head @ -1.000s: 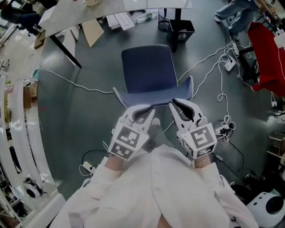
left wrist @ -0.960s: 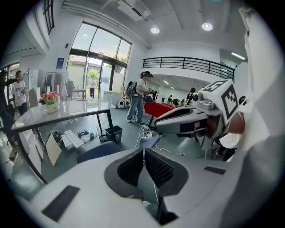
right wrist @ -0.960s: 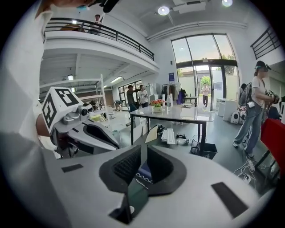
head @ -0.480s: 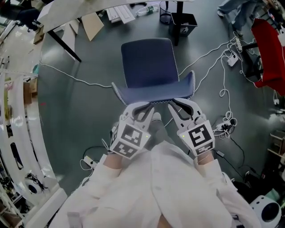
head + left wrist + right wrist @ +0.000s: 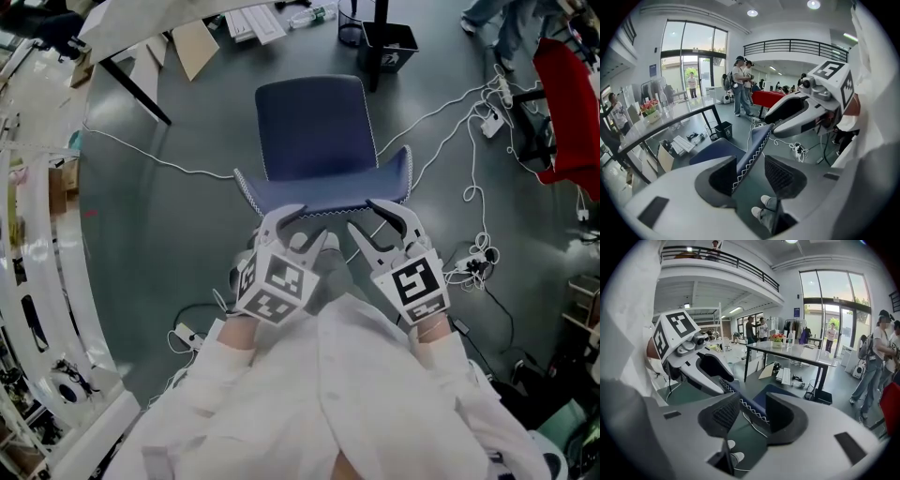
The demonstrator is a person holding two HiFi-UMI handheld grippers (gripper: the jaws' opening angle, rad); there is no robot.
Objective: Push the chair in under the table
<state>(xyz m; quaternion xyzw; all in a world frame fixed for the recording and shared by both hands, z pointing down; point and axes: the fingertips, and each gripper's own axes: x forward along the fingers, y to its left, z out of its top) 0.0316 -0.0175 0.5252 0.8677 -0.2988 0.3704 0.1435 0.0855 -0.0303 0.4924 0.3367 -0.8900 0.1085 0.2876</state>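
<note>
Grey-green floor [image 5: 169,244], cluttered

A blue chair [image 5: 314,131] stands just ahead of the left gripper [image 5: 302,228] and right gripper [image 5: 375,217], with a black bin [image 5: 389,42] beyond it. Cardboard [image 5: 192,47] lies far ahead-left and white cables [image 5: 466,178] trail to the right.

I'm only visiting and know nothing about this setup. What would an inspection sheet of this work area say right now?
Surface: dark grey floor.
Job's things: blue chair stands short of the table, not yet under it.
Clutter: black bin and cardboard sheet near the table's legs.
Grippers: left gripper and right gripper are open. Their fingers have just been opening, with the chair back's top edge between each pair, unclamped.
Cables: white cables trail across the floor on both sides of the chair.
Surroundings: people standing near glass doors.
</note>
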